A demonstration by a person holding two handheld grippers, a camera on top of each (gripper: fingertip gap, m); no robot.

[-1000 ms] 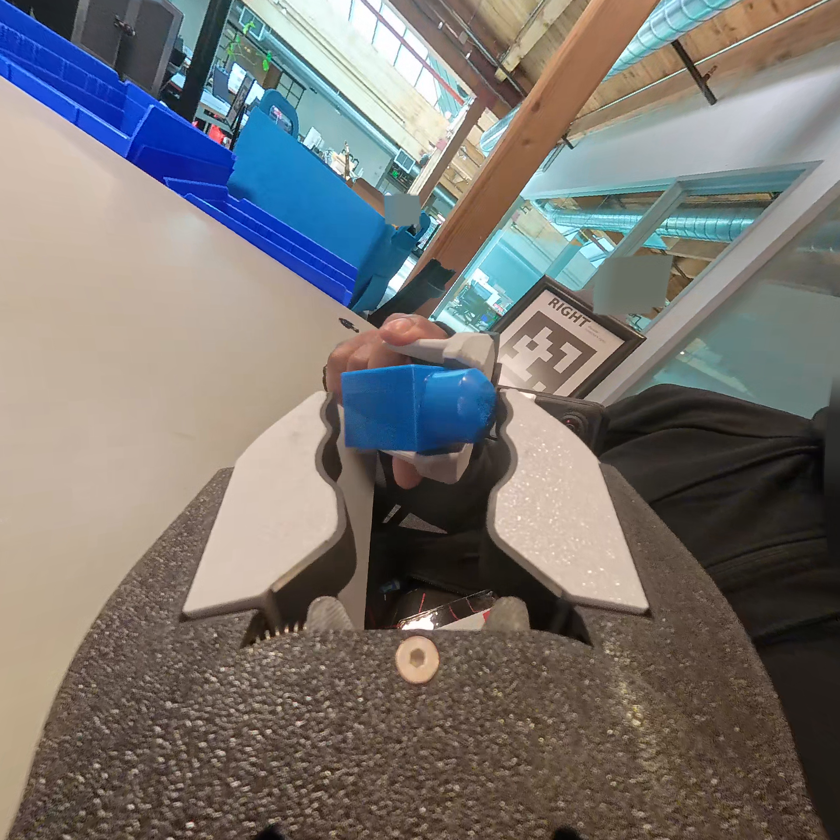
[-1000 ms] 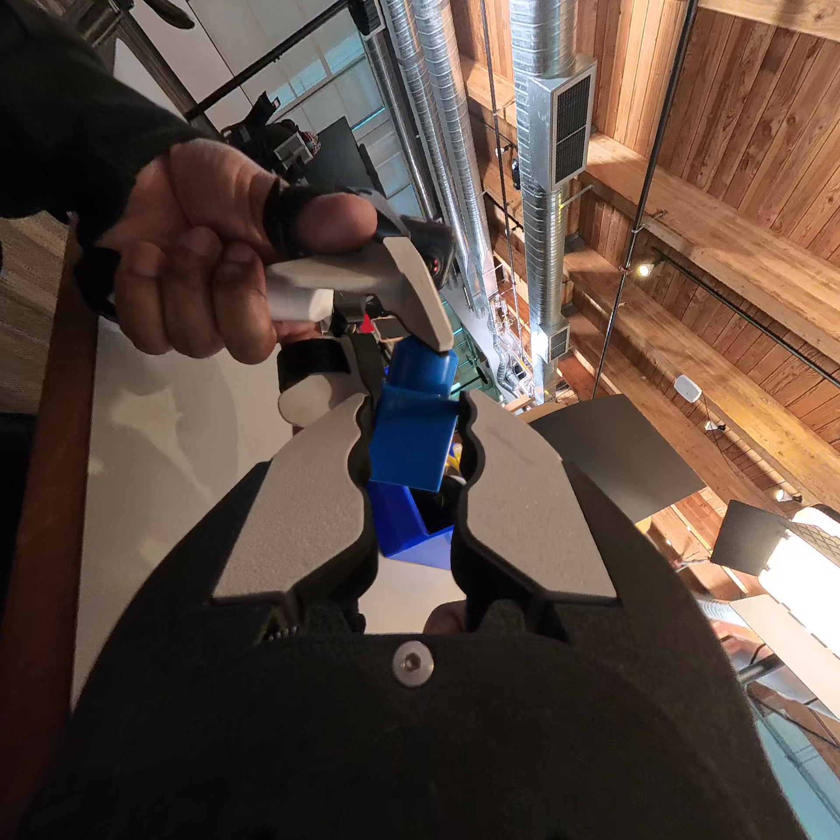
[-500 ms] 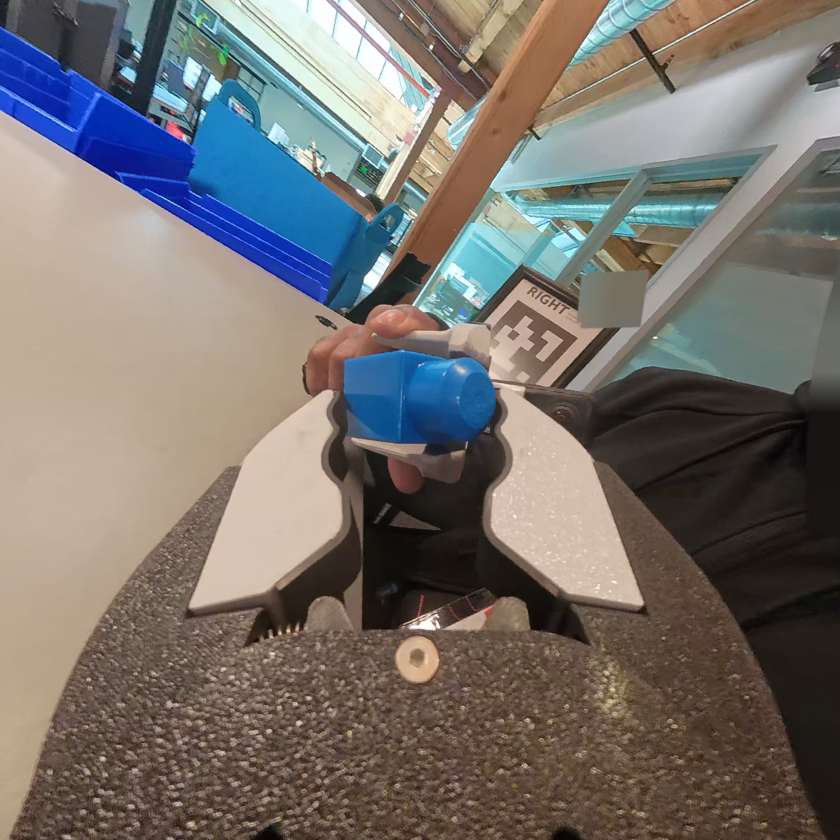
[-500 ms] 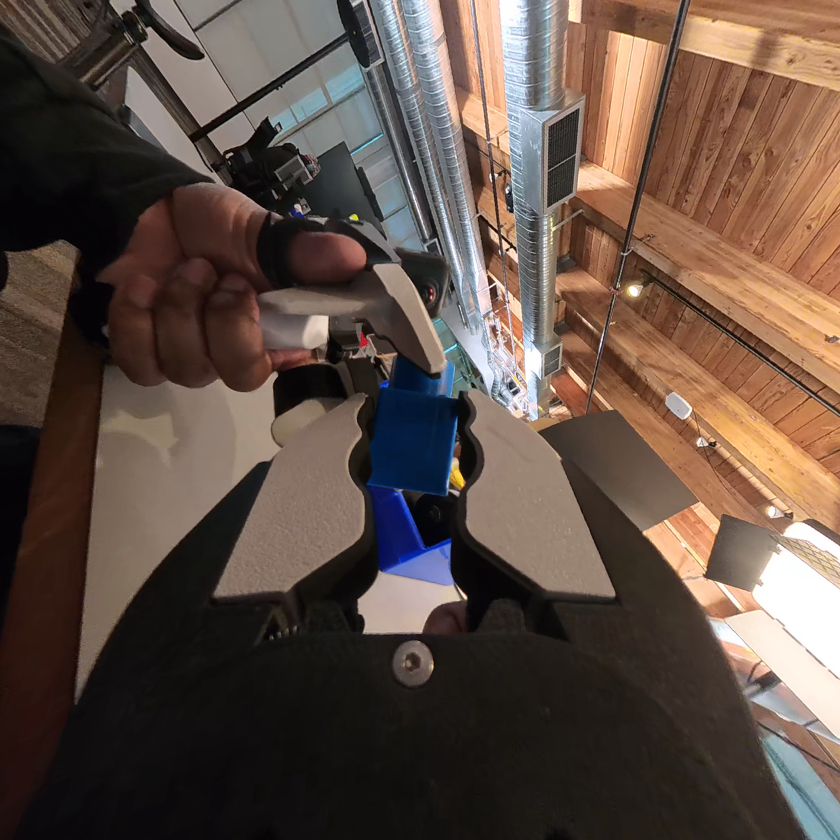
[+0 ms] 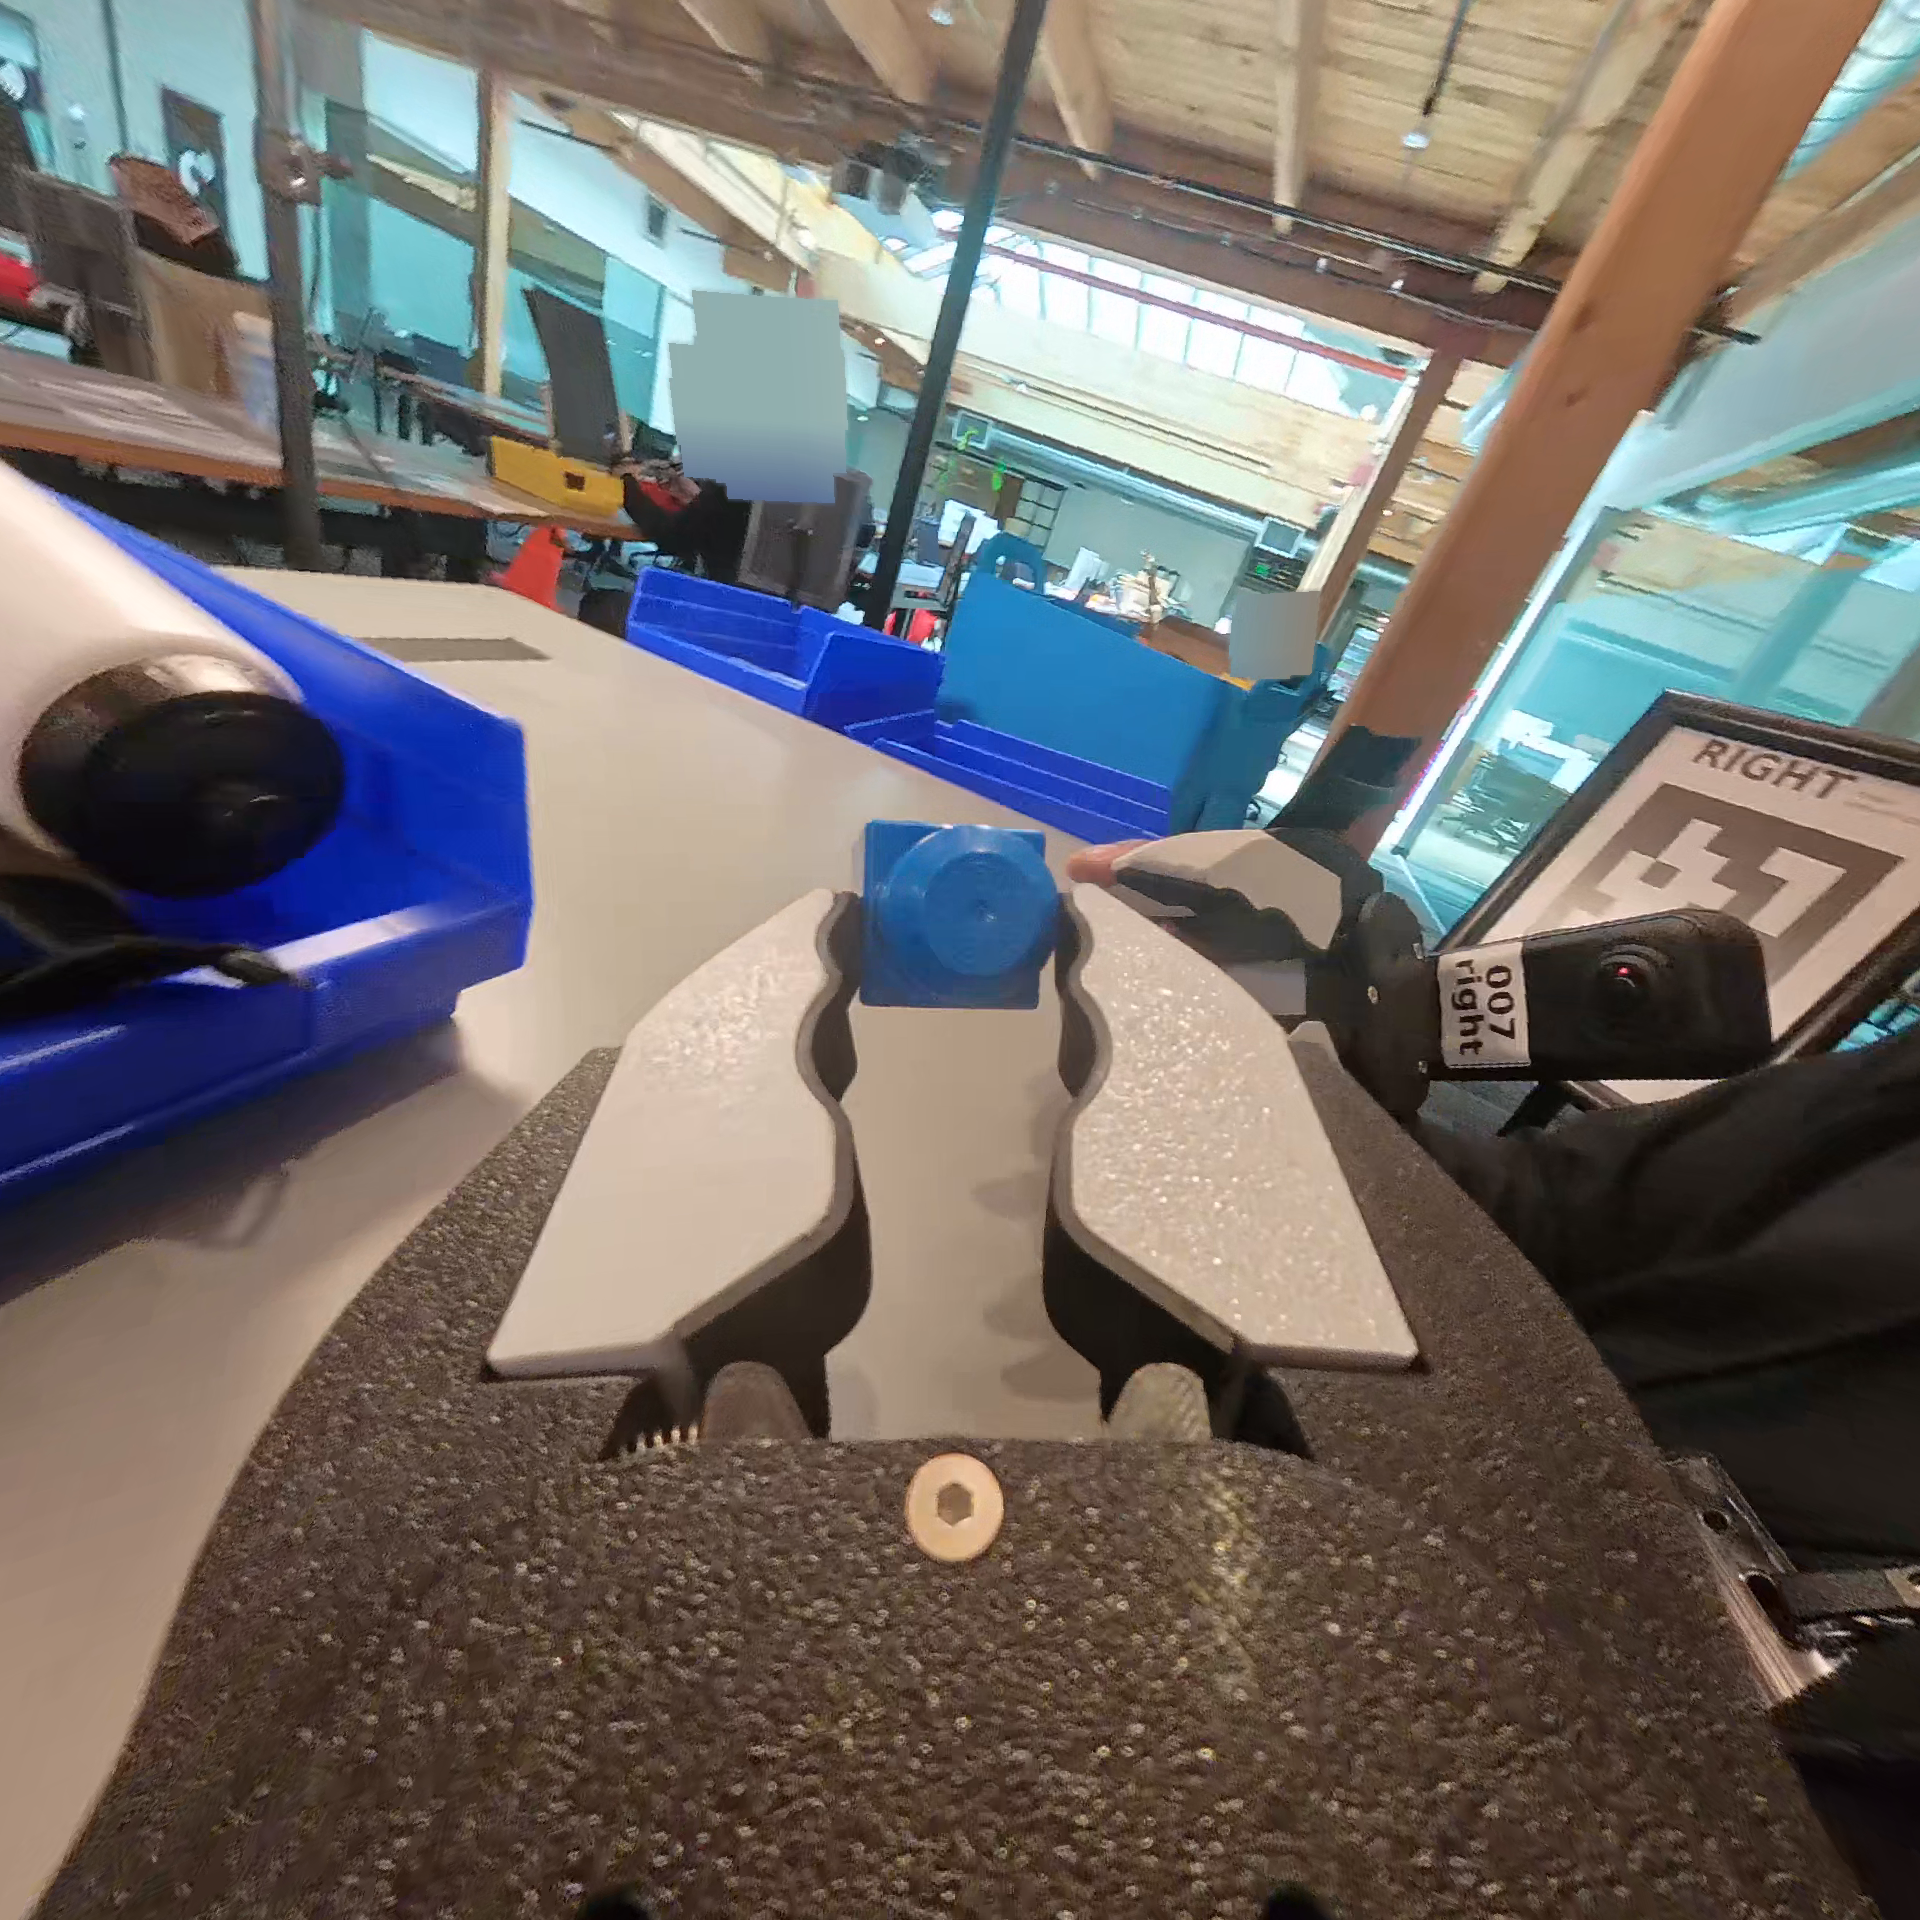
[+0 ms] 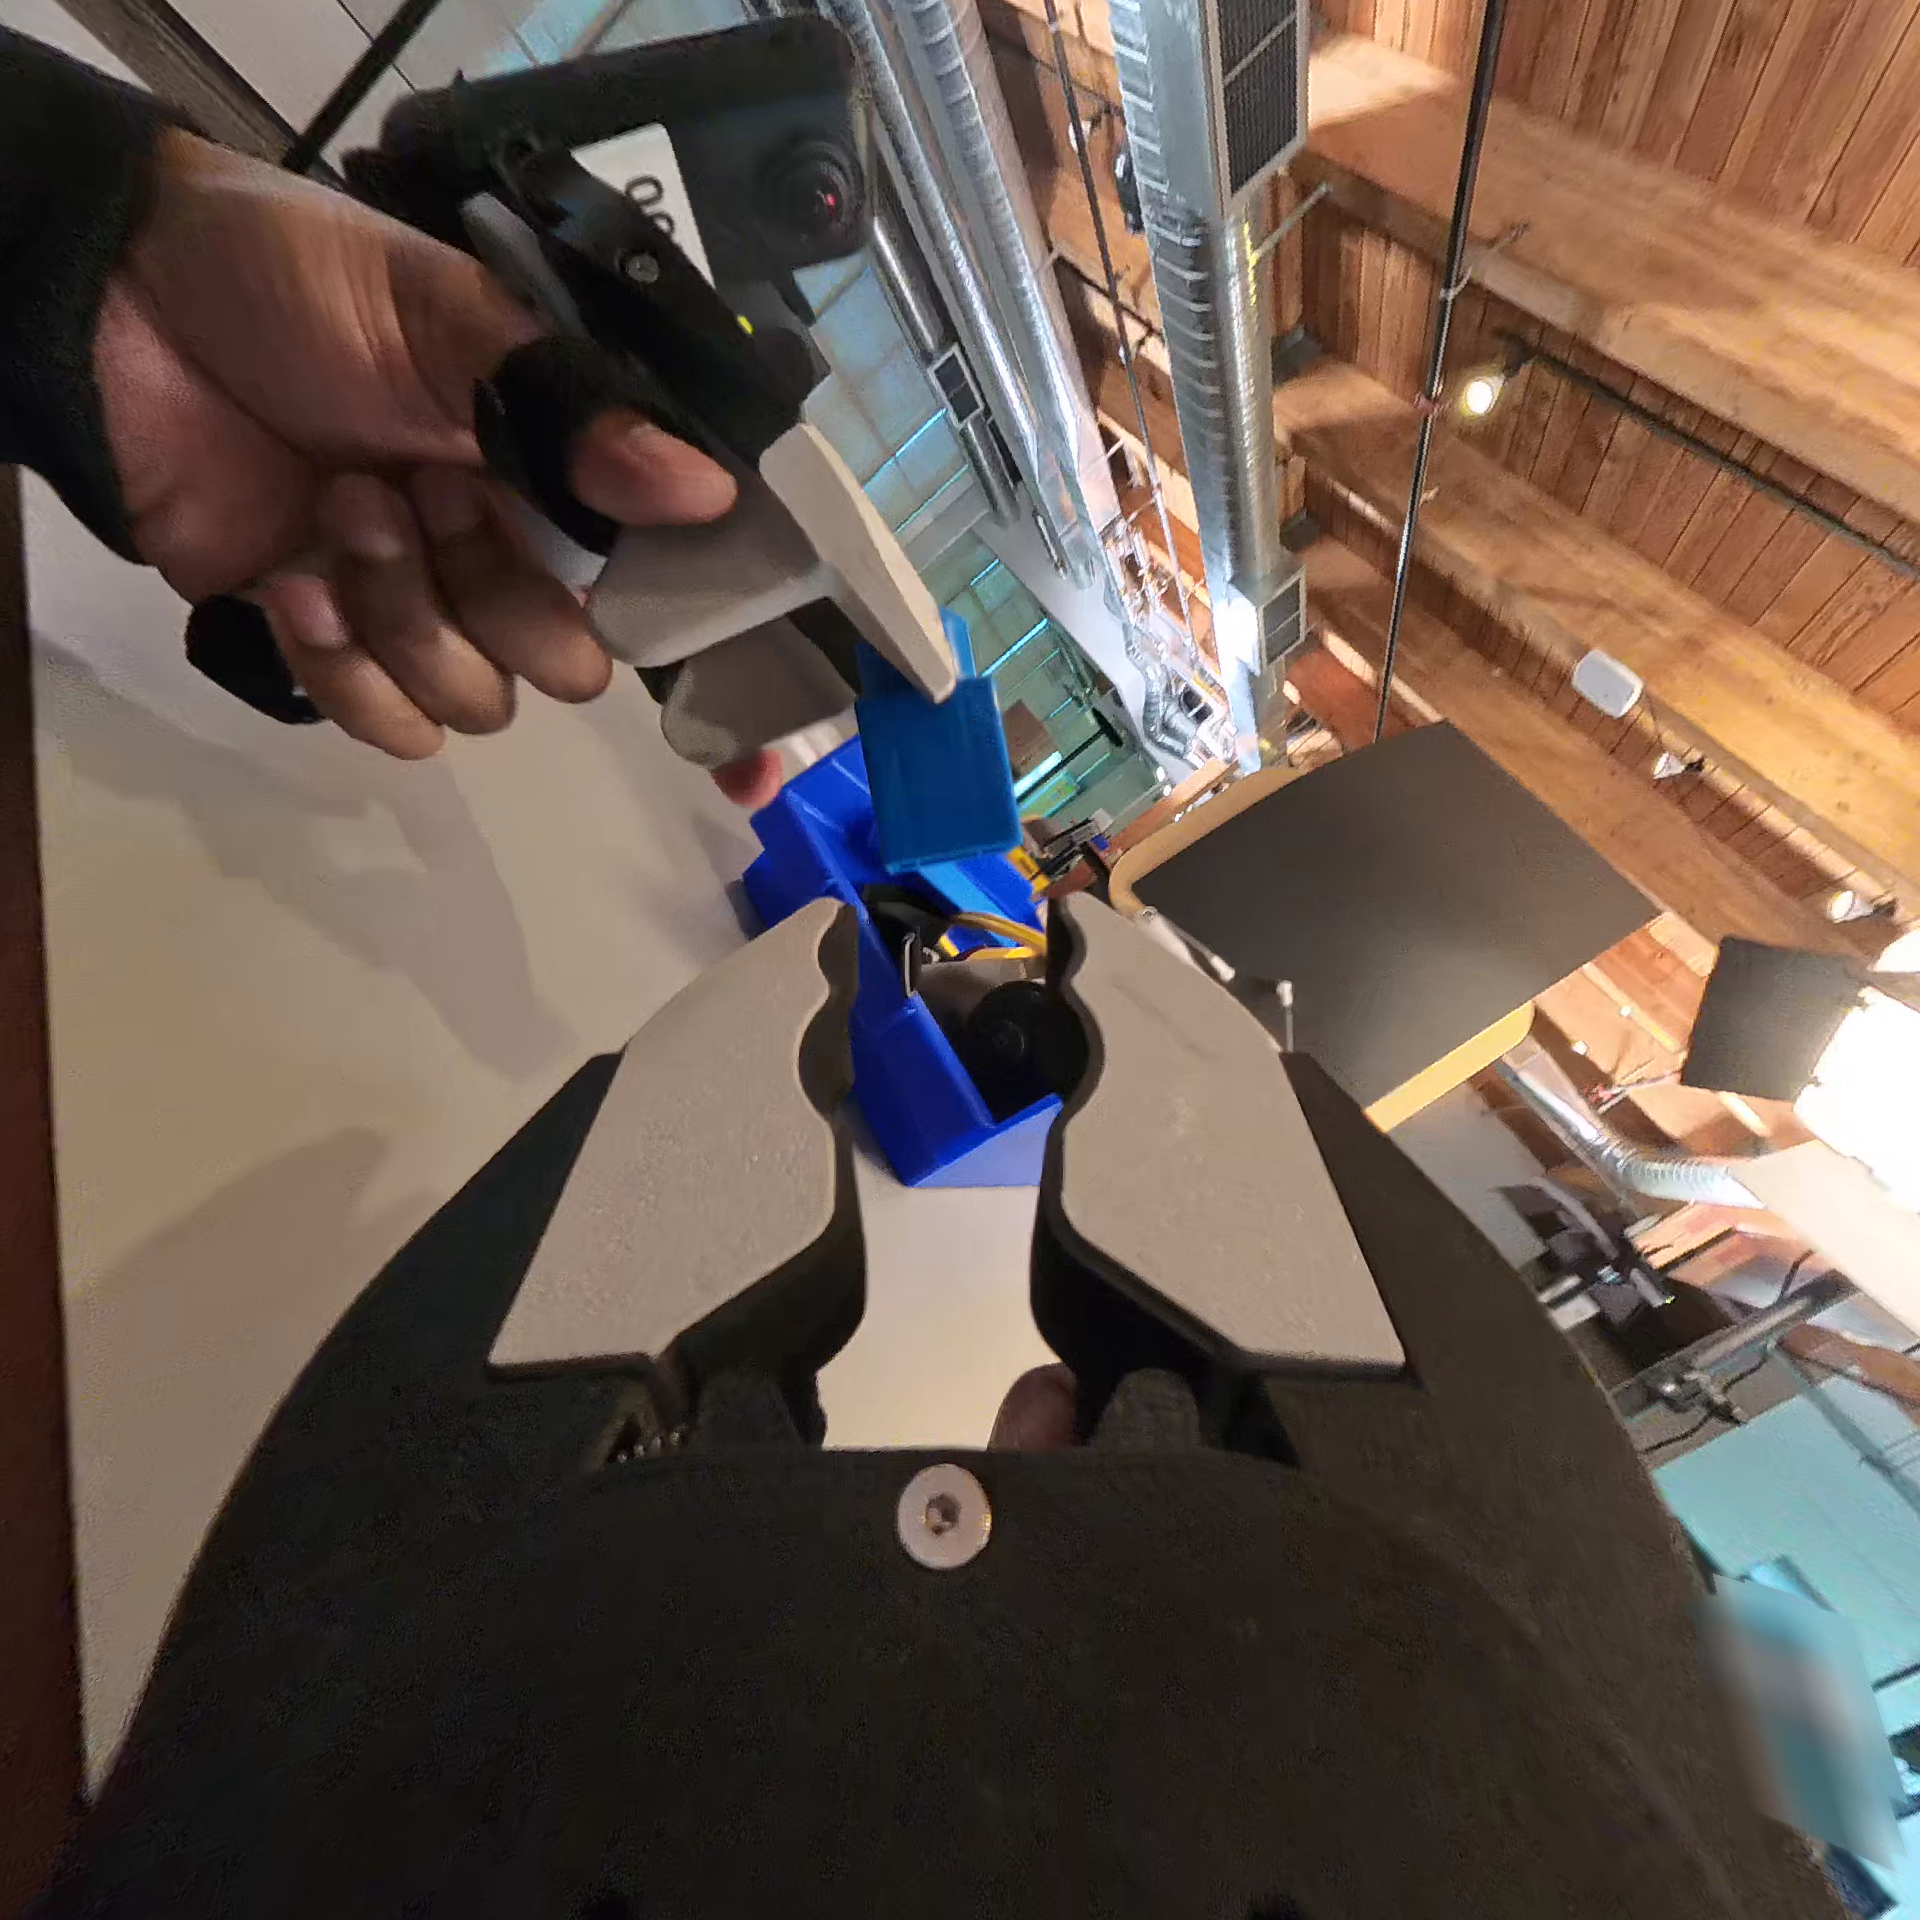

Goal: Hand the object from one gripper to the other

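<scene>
- A pale grey bench [image 5: 727,748] with a smooth, matte top.
- An open blue plastic bin [image 5: 416,883] on the near left of the bench; a white cylinder with a black round end [image 5: 177,779] lies in it beside black cables.
- A row of low blue plastic trays [image 5: 790,649] along the far edge of the bench.
- A black-framed board with a black-and-white square marker [image 5: 1745,862] propped at the right.
- A slanted wooden post [image 5: 1579,364] behind it.
- Silver metal ducts [image 6: 1195,260] under the wood-plank ceiling.

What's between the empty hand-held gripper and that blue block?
Nothing: in the right wrist view, only air separates the right hand-held gripper from the blue block.
</scene>
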